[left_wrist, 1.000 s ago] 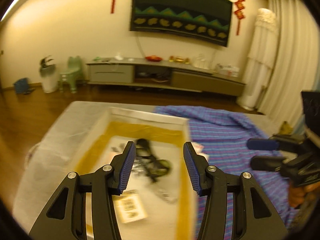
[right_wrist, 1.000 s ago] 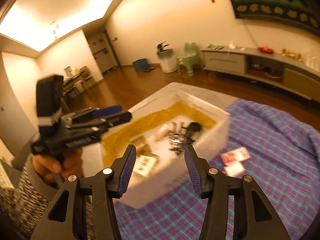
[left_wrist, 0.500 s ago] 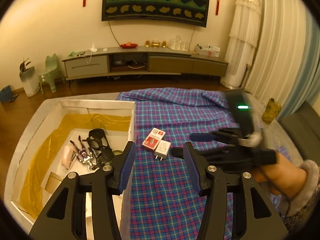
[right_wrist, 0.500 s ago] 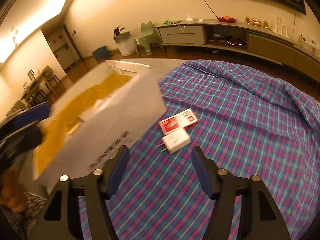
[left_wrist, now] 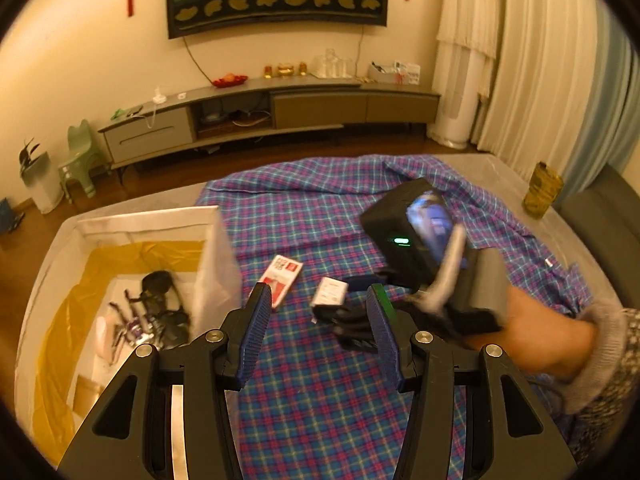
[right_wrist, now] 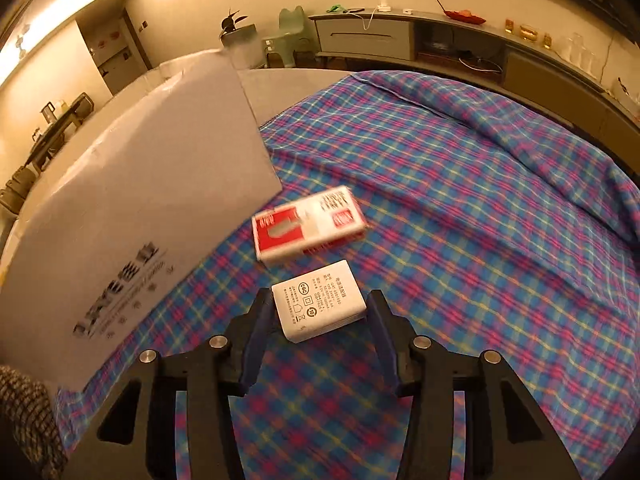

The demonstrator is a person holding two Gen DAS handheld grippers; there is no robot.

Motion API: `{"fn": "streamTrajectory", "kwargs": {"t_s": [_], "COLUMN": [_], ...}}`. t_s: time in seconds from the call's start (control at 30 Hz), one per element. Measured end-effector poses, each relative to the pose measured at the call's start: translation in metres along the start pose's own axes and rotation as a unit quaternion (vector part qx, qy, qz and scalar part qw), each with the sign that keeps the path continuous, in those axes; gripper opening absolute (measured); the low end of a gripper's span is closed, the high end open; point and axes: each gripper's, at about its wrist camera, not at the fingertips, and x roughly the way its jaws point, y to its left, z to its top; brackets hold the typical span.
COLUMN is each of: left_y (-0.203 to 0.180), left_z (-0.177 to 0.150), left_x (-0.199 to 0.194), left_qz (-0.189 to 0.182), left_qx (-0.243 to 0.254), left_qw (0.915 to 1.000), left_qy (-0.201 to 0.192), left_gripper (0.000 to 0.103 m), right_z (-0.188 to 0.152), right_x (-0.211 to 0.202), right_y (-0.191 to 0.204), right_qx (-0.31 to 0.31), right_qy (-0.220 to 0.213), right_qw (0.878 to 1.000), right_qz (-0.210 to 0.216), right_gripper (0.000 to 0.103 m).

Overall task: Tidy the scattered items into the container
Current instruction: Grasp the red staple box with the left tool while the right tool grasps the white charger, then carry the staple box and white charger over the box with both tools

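A white charger (right_wrist: 320, 306) lies flat on the plaid cloth, with my right gripper (right_wrist: 320, 316) lowered around it. Its jaws are closing, and a sliver of gap still shows at the right pad. Just beyond lies a red and white box (right_wrist: 308, 226). In the left wrist view the same charger (left_wrist: 330, 292) and box (left_wrist: 282, 278) lie ahead of my left gripper (left_wrist: 316, 320), which hovers open and empty above the cloth. My right gripper (left_wrist: 340, 320) appears there blurred, held by a hand. The white foam container (left_wrist: 148, 214) with yellow lining stands at the left, holding several dark items (left_wrist: 160, 300).
The plaid cloth (left_wrist: 320, 400) covers most of the surface. The container's outer wall (right_wrist: 120, 208) rises close on the left of the charger. A yellowish jar (left_wrist: 542, 190) stands at the far right edge. A low TV cabinet (left_wrist: 272, 108) lines the back wall.
Both views swung from the container to the cloth. My right gripper dropped down over the white charger and its jaws narrowed around it. My left gripper drifted right, staying open.
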Motion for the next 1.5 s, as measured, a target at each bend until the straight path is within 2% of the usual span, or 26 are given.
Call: {"fn": "streamTrajectory", "kwargs": {"t_s": [0.2, 0.33, 0.47, 0.57, 0.7, 0.8, 0.87, 1.0, 1.07, 1.1, 1.13, 1.3, 1.5], "left_y": [-0.014, 0.001, 0.012, 0.010, 0.018, 0.033, 0.051, 0.070, 0.071, 0.069, 0.069, 0.066, 0.051], "left_z": [0.010, 0.006, 0.002, 0.005, 0.006, 0.007, 0.007, 0.006, 0.005, 0.005, 0.005, 0.002, -0.003], "left_x": [0.078, 0.135, 0.172, 0.183, 0.185, 0.185, 0.187, 0.182, 0.181, 0.180, 0.180, 0.170, 0.136], "left_qz": [0.056, 0.088, 0.115, 0.135, 0.122, 0.086, 0.056, 0.046, 0.042, 0.043, 0.044, 0.036, 0.025], "left_qx": [0.026, 0.009, 0.013, 0.039, 0.019, -0.018, -0.063, -0.107, -0.105, -0.100, -0.099, -0.112, -0.110], "left_qw": [0.9955, 0.9886, 0.9828, 0.9819, 0.9867, 0.9912, 0.9911, 0.9885, 0.9890, 0.9894, 0.9894, 0.9892, 0.9910], "left_qy": [0.071, 0.122, 0.144, 0.127, 0.106, 0.099, 0.104, 0.096, 0.095, 0.096, 0.097, 0.087, 0.072], "left_gripper": [0.052, 0.053, 0.052, 0.053, 0.055, 0.057, 0.059, 0.057, 0.049, 0.022, 0.015, 0.014, 0.014], "right_z": [-0.030, -0.036, -0.035, -0.034, -0.033, -0.035, -0.037, -0.040, -0.040, -0.040, -0.040, -0.039, -0.040], "right_x": [-0.037, -0.056, -0.066, -0.068, -0.067, -0.063, -0.061, -0.058, -0.056, -0.056, -0.055, -0.054, -0.057], "right_y": [-0.030, -0.054, -0.060, -0.062, -0.063, -0.069, -0.071, -0.068, -0.066, -0.066, -0.065, -0.062, -0.055], "right_qx": [0.006, 0.036, 0.039, 0.039, 0.042, 0.055, 0.062, 0.058, 0.055, 0.054, 0.052, 0.048, 0.062], "right_qy": [0.005, -0.006, -0.017, -0.020, -0.019, -0.015, -0.011, -0.001, 0.001, 0.002, 0.002, 0.003, -0.003], "right_qw": [1.000, 0.999, 0.999, 0.999, 0.999, 0.998, 0.997, 0.998, 0.998, 0.998, 0.998, 0.998, 0.996], "right_qz": [-0.015, -0.007, 0.006, 0.013, 0.020, 0.032, 0.036, 0.037, 0.039, 0.040, 0.040, 0.046, 0.060], "right_gripper": [0.049, 0.049, 0.049, 0.049, 0.049, 0.049, 0.049, 0.049, 0.049, 0.049, 0.049, 0.049, 0.049]}}
